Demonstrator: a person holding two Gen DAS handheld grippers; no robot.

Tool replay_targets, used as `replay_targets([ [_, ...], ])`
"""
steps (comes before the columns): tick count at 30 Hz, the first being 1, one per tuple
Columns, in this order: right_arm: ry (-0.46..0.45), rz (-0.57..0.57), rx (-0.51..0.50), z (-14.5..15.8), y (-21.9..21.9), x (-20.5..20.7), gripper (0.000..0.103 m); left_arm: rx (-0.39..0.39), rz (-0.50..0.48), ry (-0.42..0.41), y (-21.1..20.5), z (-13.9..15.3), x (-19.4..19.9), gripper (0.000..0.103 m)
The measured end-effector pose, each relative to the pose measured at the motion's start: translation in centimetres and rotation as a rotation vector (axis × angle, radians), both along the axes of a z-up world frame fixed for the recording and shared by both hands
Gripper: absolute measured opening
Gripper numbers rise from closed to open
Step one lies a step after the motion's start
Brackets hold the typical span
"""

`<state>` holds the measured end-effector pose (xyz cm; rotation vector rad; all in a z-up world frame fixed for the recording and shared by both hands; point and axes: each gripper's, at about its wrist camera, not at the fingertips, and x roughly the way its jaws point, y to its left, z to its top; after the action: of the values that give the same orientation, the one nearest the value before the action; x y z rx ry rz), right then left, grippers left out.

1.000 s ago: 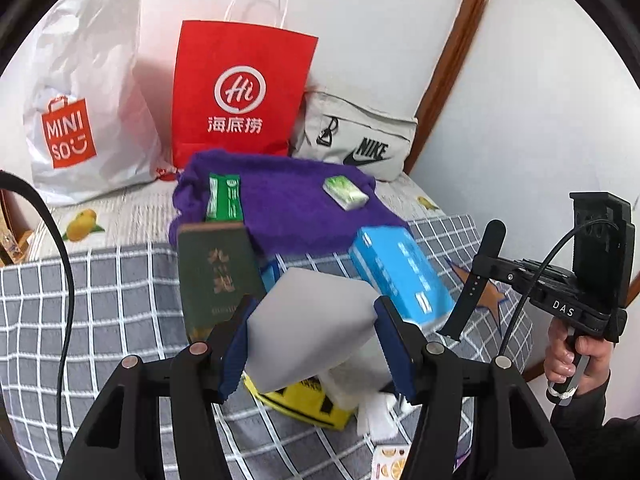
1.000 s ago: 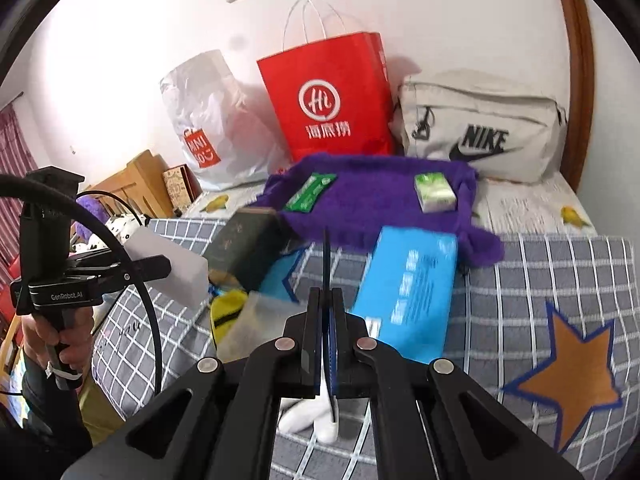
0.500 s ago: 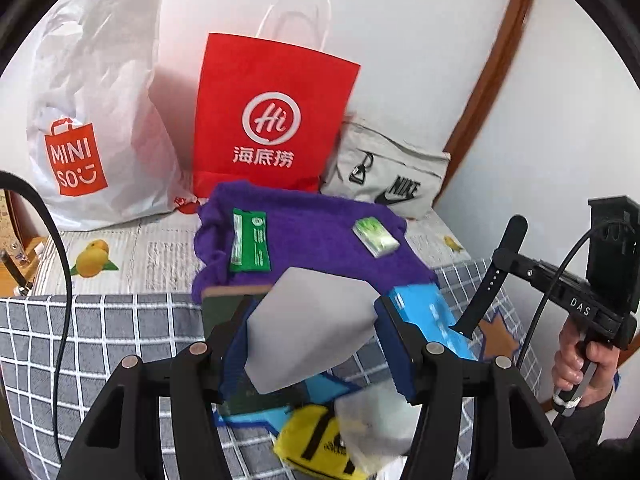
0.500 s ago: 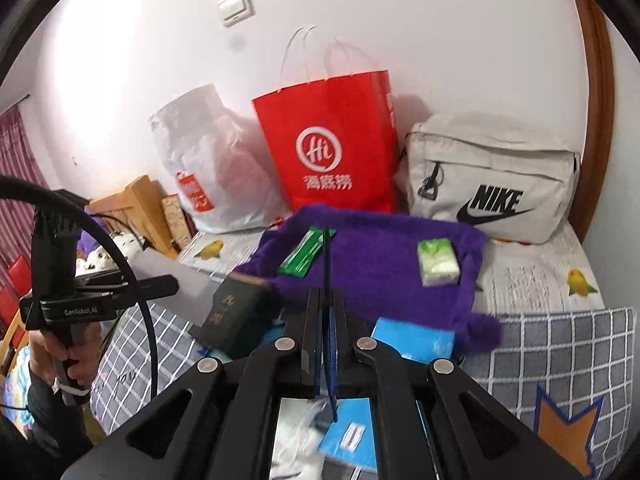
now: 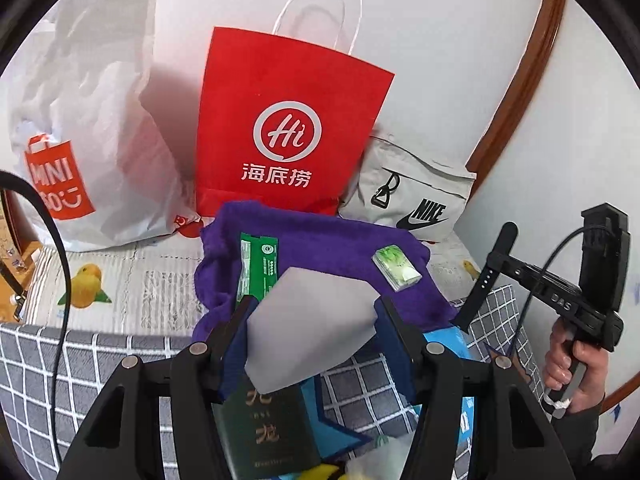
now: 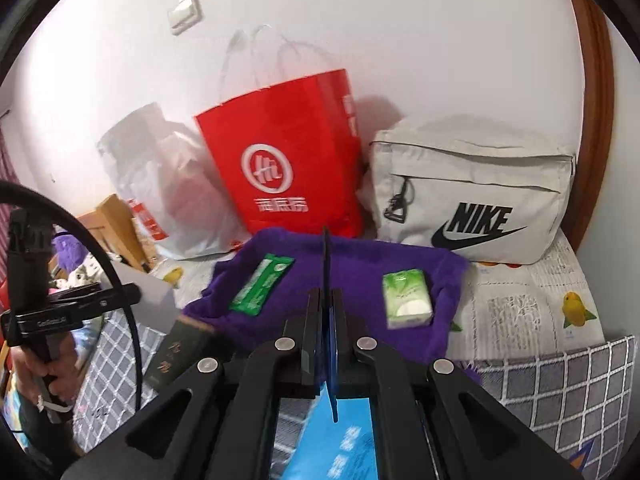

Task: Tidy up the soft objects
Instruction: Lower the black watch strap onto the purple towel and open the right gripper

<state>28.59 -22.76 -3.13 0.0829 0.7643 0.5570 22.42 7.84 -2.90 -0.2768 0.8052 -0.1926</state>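
Left wrist: left tongs point(image 5: 314, 312) grip grey sponge point(image 5: 310, 324).

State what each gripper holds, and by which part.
The left gripper clamps a pale grey block by its two opposite side faces, one pad on each. The right gripper is shut with nothing between its pads.

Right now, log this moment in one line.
left gripper: shut on grey foam block | right gripper: shut, empty | ahead: purple towel

My bed point(image 6: 560, 380) carries a purple towel point(image 6: 352, 272), a red paper bag point(image 6: 288, 160), a grey Nike pouch point(image 6: 472, 184) and a dark green book point(image 6: 176, 356).
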Motion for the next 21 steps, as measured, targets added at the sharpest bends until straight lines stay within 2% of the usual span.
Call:
replay_targets([
  [8, 0.038, -0.033, -0.068, -2.6, -0.1, 5.0, 0.003, 0.008, -0.016, 0.028, -0.9, -1.5, 3.1, 0.057],
  [16, 0.092, -0.014, -0.107, -5.3, 0.4, 6.6, 0.003, -0.006, -0.049, 0.061, -1.5, -3.3, 4.8, 0.057],
  [21, 0.094, -0.016, -0.158, -6.2, 1.2, 7.5, 0.003, -0.007, -0.061, 0.078, -1.6, -4.1, 5.5, 0.057],
])
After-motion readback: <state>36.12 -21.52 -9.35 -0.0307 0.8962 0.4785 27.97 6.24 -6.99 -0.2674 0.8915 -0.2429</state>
